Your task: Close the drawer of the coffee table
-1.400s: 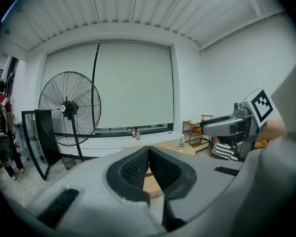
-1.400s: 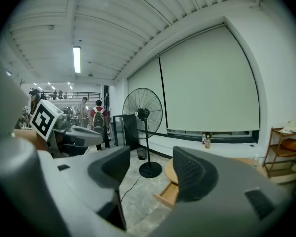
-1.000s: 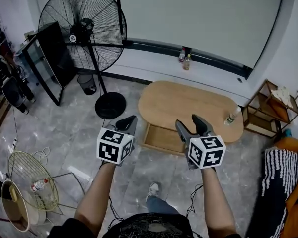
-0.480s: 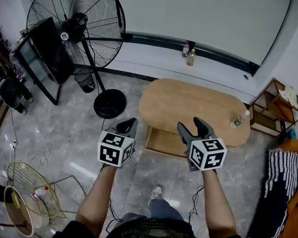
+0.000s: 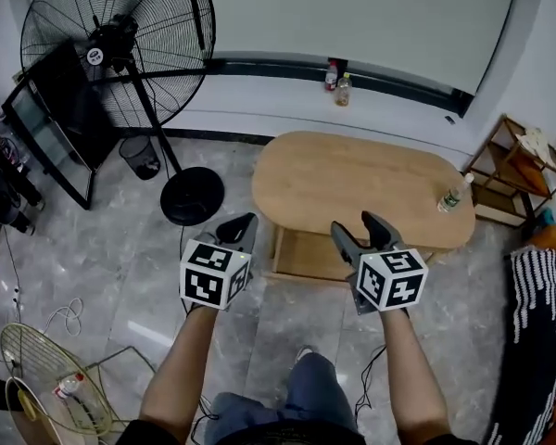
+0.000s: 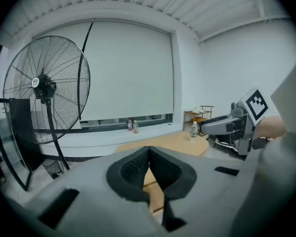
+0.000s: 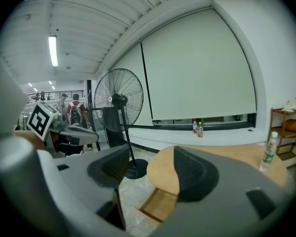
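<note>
Coffee table (image 5: 361, 184) oval, wood. Drawer (image 5: 301, 254) pulled out from near long edge, toward left end.
Left gripper (image 5: 240, 227): jaws together, empty, off drawer's left corner.
Right gripper (image 5: 355, 226): jaws half apart, nothing between, near drawer's right end.
Floor (image 5: 292, 318) bare before drawer front.
Fan base (image 5: 192, 197) left of table.

my left claw (image 5: 244, 222) & right claw (image 5: 354, 226): grey bodies, black ribbed pads (image 7: 192, 177), cubes (image 5: 215, 273) w/ black-white square markers. oval wooden coffee table (image 5: 352, 179): light tan, its shallow wooden drawer (image 5: 306, 256) same tan. tall metal pedestal fan (image 5: 120, 44): black. tiled floor (image 5: 83, 239): grey, marbled w/ pale veins. draped cloth (image 5: 536, 313) at right: black-white stripes.
</note>
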A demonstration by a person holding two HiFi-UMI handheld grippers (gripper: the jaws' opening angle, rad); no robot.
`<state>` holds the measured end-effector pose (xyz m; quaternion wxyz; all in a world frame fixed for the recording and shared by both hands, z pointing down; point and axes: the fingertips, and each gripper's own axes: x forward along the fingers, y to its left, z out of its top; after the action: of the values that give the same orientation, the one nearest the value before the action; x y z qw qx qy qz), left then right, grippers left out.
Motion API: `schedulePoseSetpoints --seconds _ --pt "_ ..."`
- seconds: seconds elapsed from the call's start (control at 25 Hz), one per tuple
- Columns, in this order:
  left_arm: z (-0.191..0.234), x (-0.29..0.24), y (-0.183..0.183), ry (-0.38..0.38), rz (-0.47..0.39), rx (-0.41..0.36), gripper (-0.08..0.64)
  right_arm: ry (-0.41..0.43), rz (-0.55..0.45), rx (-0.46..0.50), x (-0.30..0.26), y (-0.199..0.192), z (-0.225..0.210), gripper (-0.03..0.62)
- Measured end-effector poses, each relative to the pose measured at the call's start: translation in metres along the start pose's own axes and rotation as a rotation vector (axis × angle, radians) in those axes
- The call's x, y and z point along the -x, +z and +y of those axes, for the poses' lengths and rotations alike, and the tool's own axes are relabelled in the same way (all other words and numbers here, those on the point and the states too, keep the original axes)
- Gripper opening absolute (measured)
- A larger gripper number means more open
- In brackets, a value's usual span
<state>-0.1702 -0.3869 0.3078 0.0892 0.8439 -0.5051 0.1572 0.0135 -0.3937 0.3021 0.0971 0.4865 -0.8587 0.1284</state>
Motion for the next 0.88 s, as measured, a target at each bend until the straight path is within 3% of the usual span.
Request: schedulePoseSetpoints --seconds 0.36,0.88 --pt "0.003 -0.045 -0.085 -0.062 -0.046 -0.039 0.008 -0.051 -0.015 -0.042 -0.026 -0.107 -0.014 0.287" --pt "-0.015 -0.092 -0.207 -0.112 -0.107 -0.079 0.008 -0.060 -0.100 -0.079 -0.058 -0.242 -0.019 0.287"
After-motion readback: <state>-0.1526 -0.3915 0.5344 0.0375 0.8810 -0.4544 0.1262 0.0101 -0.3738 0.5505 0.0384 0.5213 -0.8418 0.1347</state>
